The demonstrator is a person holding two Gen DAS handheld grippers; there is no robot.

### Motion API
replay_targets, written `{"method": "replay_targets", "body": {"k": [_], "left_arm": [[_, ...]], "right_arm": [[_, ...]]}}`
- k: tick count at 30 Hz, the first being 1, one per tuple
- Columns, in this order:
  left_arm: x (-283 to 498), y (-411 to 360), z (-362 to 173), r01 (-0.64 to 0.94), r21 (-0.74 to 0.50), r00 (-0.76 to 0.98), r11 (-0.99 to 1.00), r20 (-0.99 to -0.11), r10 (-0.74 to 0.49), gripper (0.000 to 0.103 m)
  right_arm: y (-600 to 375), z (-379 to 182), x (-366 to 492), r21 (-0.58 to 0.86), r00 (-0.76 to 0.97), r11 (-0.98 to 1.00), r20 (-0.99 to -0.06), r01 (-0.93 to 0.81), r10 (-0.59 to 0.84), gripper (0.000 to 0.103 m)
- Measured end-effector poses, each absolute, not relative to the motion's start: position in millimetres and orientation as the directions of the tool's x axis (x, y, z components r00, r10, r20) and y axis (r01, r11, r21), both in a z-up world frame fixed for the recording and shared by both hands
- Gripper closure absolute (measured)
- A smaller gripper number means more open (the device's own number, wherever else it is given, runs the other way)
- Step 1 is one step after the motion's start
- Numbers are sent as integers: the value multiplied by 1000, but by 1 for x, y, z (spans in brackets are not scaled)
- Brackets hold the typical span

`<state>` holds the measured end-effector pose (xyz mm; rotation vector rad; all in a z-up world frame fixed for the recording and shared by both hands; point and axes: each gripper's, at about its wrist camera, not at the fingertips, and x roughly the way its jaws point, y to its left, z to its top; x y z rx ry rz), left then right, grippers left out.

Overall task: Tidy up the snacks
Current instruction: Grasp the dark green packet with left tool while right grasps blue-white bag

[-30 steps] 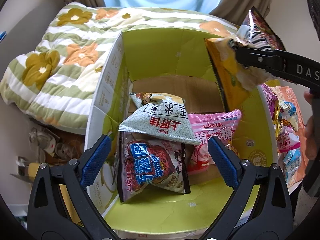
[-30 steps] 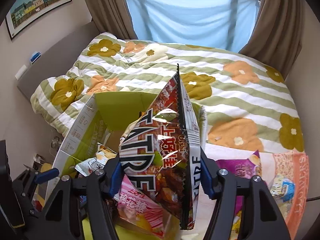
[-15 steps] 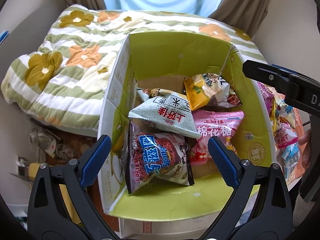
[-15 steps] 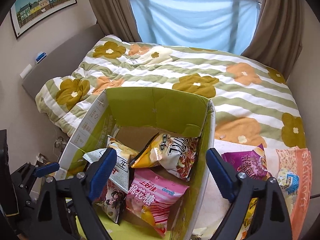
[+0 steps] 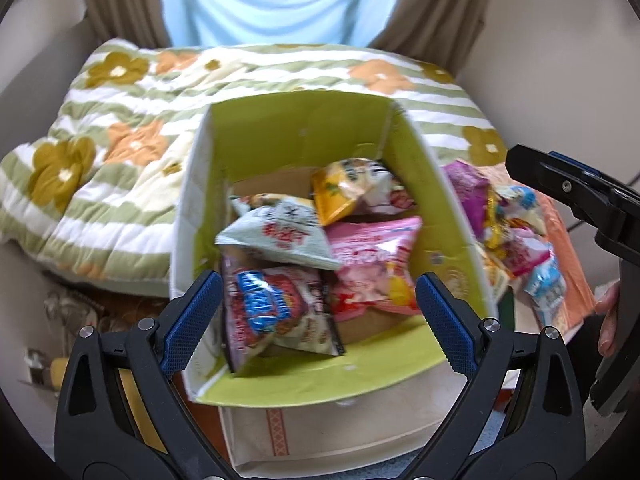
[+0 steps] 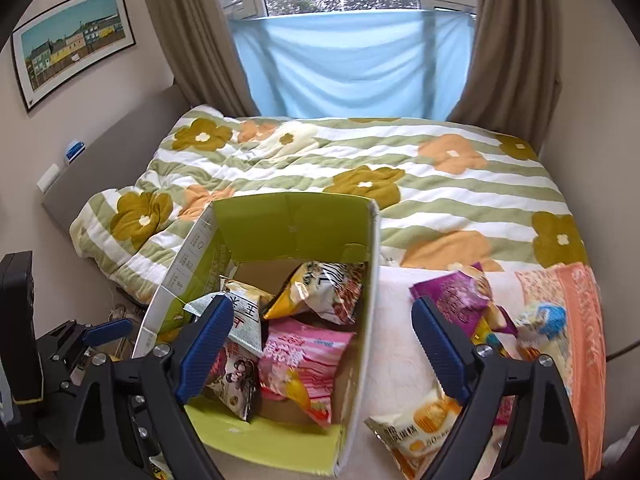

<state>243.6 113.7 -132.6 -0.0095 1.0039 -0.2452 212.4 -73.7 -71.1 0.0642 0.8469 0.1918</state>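
A green-lined cardboard box (image 5: 304, 132) (image 6: 292, 220) holds several snack bags: a yellow bag (image 5: 352, 190) (image 6: 320, 292) at the back, a pink bag (image 5: 372, 256) (image 6: 304, 356), a grey-white bag (image 5: 276, 232) and a dark bag with blue lettering (image 5: 276, 312). My left gripper (image 5: 316, 320) is open and empty over the box's near edge. My right gripper (image 6: 322, 348) is open and empty above the box's right wall. More bags lie right of the box: a purple one (image 6: 460, 296) and a white-orange one (image 6: 420, 424).
A flowered quilt (image 6: 360, 168) covers the bed behind the box. An orange patterned cloth (image 6: 576, 320) lies under the loose snacks at right. A second carton (image 5: 320, 432) stands under the box. Clutter sits on the floor at left.
My right gripper let the yellow bag go into the back of the box and has drawn back to the right, open. My left gripper has pulled back from the box.
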Motion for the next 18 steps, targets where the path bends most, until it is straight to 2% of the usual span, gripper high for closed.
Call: {"method": "replay_targets", "body": {"k": [6,7,9,18], "left_arm": [[229,80,-121,240,-122,535,963,-811,-237,6],[226,73,-119,244,-118,538,962,-809,-236,6],[219,56,-116,250,-112,548,962,-802,-236,6],[182,-46,-122,265,-102,548,959,-802,-237,6]], "right_arm": [[-112,-60,185,113,669,988,-726,-109,157,14],[-120,-59,181,104,672,989,-726,-104,147,12],[-137,-60,174,103,676,990,-723,-98,142,1],[-226,-80,143,85,656,987,-738,-139,157,1]]}}
